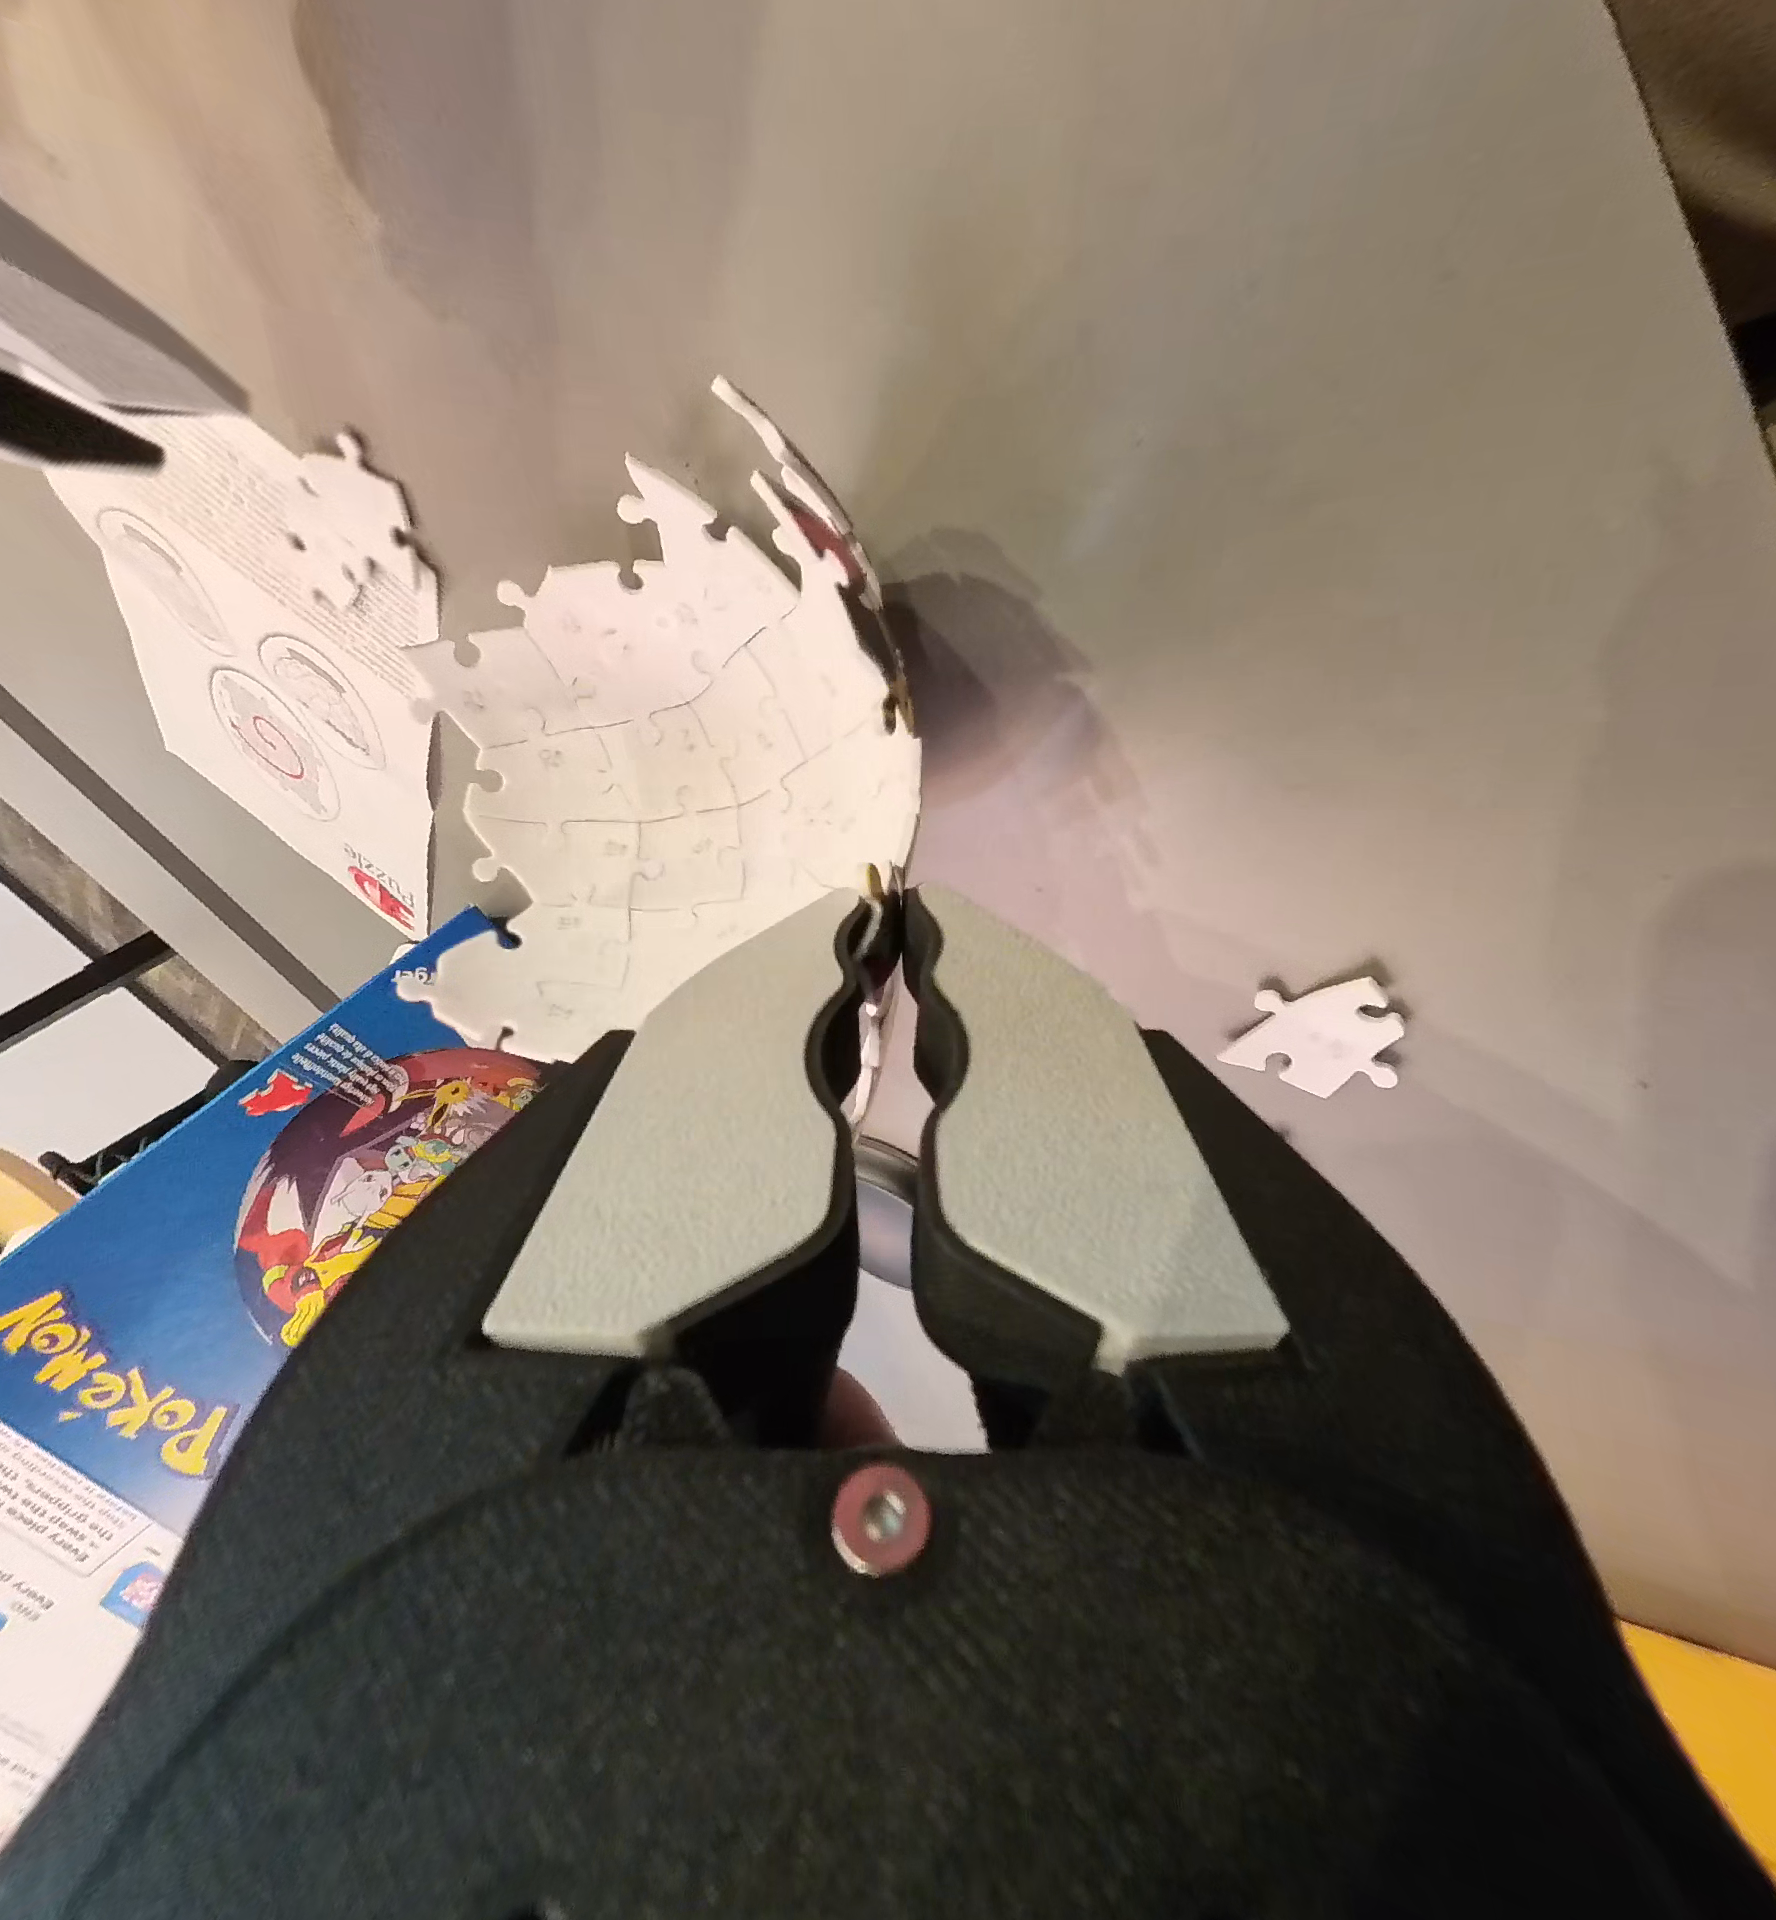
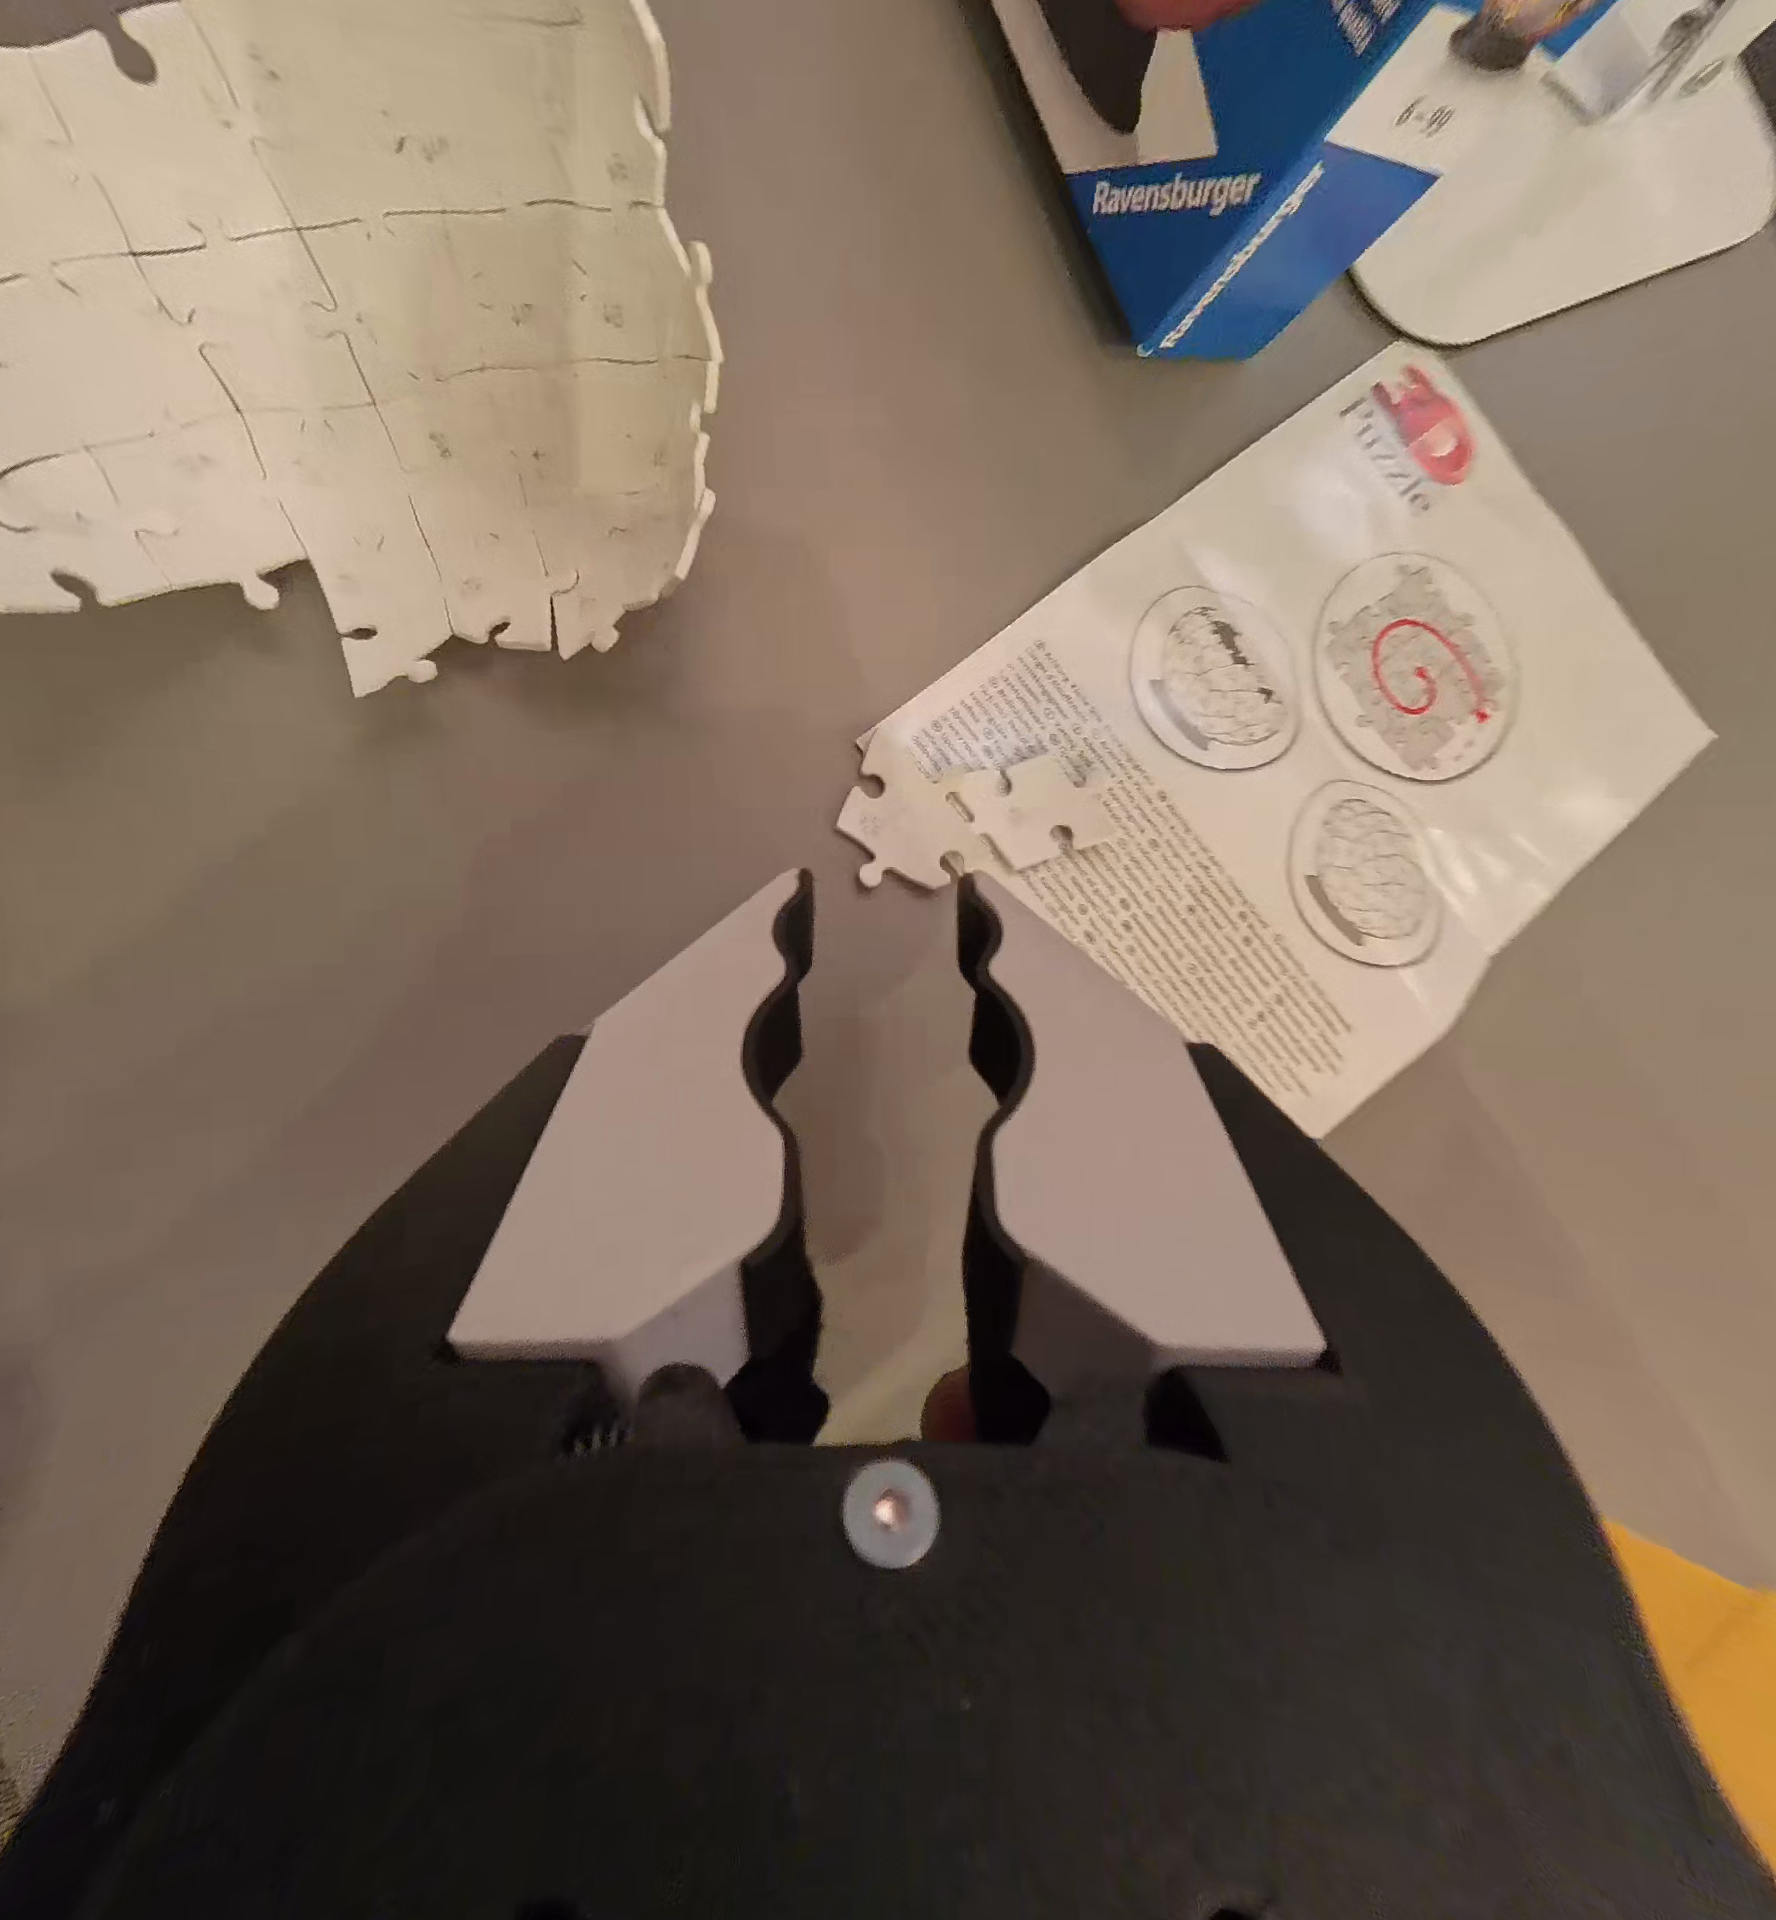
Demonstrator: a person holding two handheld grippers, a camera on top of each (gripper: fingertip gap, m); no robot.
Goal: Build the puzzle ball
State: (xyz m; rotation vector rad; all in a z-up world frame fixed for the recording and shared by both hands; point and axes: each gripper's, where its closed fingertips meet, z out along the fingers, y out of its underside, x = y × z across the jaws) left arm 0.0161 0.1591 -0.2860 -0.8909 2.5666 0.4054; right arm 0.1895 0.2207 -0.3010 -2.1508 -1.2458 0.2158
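Observation:
The half-built puzzle ball (image 1: 676, 748) is a curved shell of joined pieces, white inner side toward me. My left gripper (image 1: 889, 904) is shut on the shell's lower rim and holds it over the grey table. The shell fills the upper left of the right wrist view (image 2: 323, 343). My right gripper (image 2: 884, 888) is open and empty, its tips just short of two joined white loose pieces (image 2: 977, 816) lying on the corner of an instruction sheet (image 2: 1331, 748). Another loose white piece (image 1: 1315, 1034) lies on the table to the right of the left gripper.
A blue puzzle box (image 1: 198, 1278) lies at the left, also in the right wrist view (image 2: 1216, 177). The instruction sheet (image 1: 260, 644) lies behind the shell. A white base plate (image 2: 1590, 197) sits far right. A yellow edge (image 2: 1746, 1704) shows near right. My hands' fingertips stand some 20 cm from each other.

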